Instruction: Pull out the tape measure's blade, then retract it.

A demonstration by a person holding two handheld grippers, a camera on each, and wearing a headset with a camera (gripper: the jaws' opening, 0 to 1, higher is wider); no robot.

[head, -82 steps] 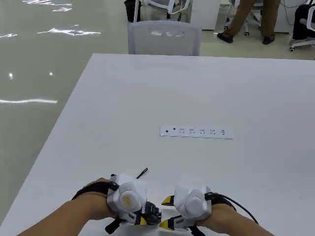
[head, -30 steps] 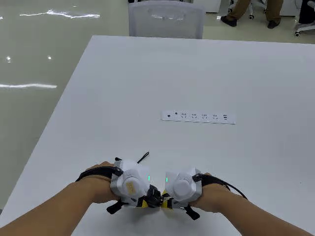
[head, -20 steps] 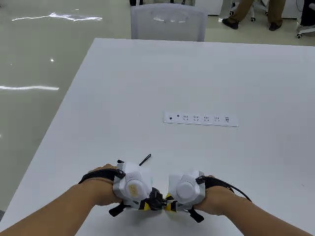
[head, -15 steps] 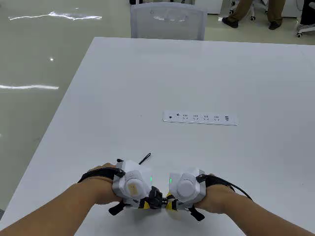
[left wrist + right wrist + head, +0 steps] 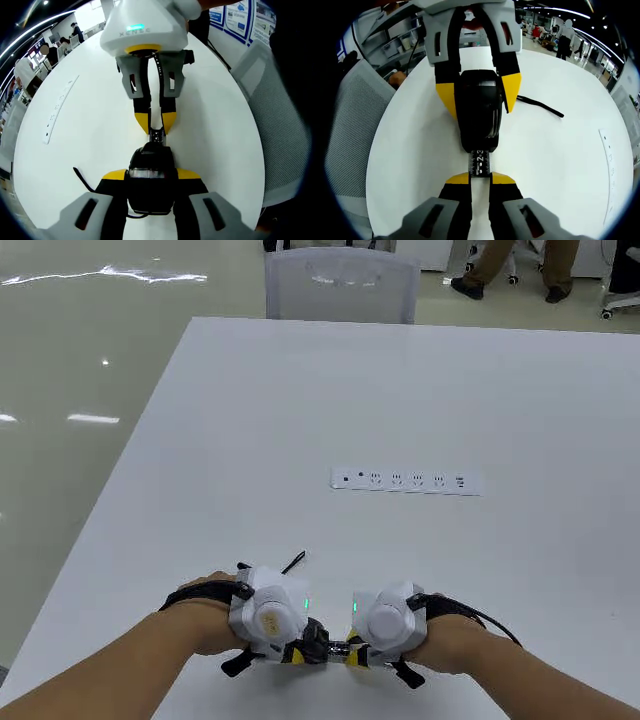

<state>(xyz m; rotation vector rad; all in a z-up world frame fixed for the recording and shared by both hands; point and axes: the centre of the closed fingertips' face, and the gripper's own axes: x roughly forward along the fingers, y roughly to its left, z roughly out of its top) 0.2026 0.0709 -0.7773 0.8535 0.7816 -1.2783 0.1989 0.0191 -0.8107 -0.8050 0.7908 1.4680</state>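
In the head view, we hold both grippers nose to nose at the near edge of the white table (image 5: 300,420). The black tape measure (image 5: 316,641) sits between them, and a power strip (image 5: 405,481) lies well apart. In the left gripper view, our left gripper (image 5: 152,175) is clenched on the tape measure's case. In the right gripper view, our right gripper (image 5: 480,178) pinches the blade (image 5: 480,162), a short length showing out of the case. A black strap (image 5: 540,107) trails beside it.
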